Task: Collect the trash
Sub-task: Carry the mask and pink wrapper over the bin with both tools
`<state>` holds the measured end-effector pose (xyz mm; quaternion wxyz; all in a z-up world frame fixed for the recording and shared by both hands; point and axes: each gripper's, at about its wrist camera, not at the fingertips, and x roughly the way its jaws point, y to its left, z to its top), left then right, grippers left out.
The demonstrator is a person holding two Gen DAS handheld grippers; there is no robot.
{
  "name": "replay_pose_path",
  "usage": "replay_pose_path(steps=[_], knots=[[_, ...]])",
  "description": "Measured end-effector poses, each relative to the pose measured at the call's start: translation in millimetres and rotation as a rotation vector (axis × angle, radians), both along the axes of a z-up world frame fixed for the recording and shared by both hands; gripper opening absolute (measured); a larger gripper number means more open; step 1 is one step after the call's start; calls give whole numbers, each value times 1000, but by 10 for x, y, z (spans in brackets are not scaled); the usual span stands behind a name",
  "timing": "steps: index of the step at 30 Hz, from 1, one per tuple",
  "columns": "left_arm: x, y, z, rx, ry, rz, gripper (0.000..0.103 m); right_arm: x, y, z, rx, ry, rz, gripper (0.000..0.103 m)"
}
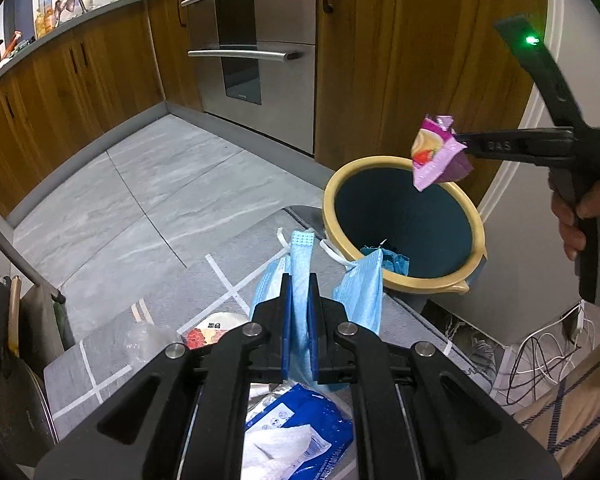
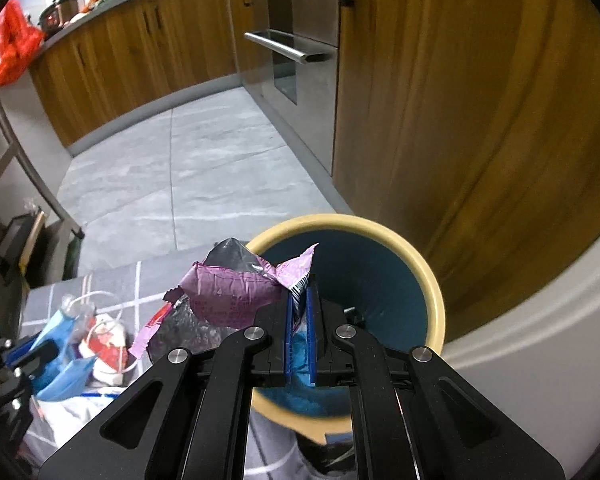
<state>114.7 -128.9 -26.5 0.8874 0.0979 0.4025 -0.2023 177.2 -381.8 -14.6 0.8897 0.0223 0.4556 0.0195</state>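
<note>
In the left wrist view my left gripper (image 1: pixel 300 276) is shut on a light blue face mask (image 1: pixel 302 248); one fold with white ear loops dangles beside the jaws, in front of the bin's near rim. The bin (image 1: pixel 332 188) has a yellow rim and a teal inside, with some teal scrap at its bottom. My right gripper (image 1: pixel 460 145) is shut on a crumpled purple snack wrapper (image 1: pixel 436 156) over the bin's far rim. In the right wrist view the right gripper (image 2: pixel 300 288) pinches the wrapper (image 2: pixel 228 292) just above the bin (image 2: pixel 434 300). The left gripper (image 2: pixel 20 354) with the mask (image 2: pixel 64 376) shows at lower left.
The bin stands at the edge of a grey mat (image 1: pixel 204 280) with white lines. On the mat lie a blue tissue packet (image 1: pixel 300 420) and a red-and-white snack pack (image 1: pixel 204 334). Wooden cabinets (image 1: pixel 420 60) and an oven (image 1: pixel 252 60) stand behind, and cables (image 1: pixel 540 360) lie at right.
</note>
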Motion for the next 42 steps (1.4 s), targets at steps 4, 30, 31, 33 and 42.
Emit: replay_pose_path(steps=[4, 30, 31, 33, 42], knots=[[-10, -66, -66, 12, 2, -18, 6, 116, -57, -56, 29, 16, -16, 7], [232, -686, -151, -1, 18, -54, 6, 357, -292, -228, 76, 64, -60, 7], [250, -727, -158, 1, 18, -58, 6, 366, -293, -225, 76, 62, -60, 7], [265, -794, -173, 9, 12, -67, 6, 388, -290, -219, 77, 55, -55, 7], [331, -953, -263, 12, 37, -85, 7, 524, -372, -325, 100, 70, -69, 7]])
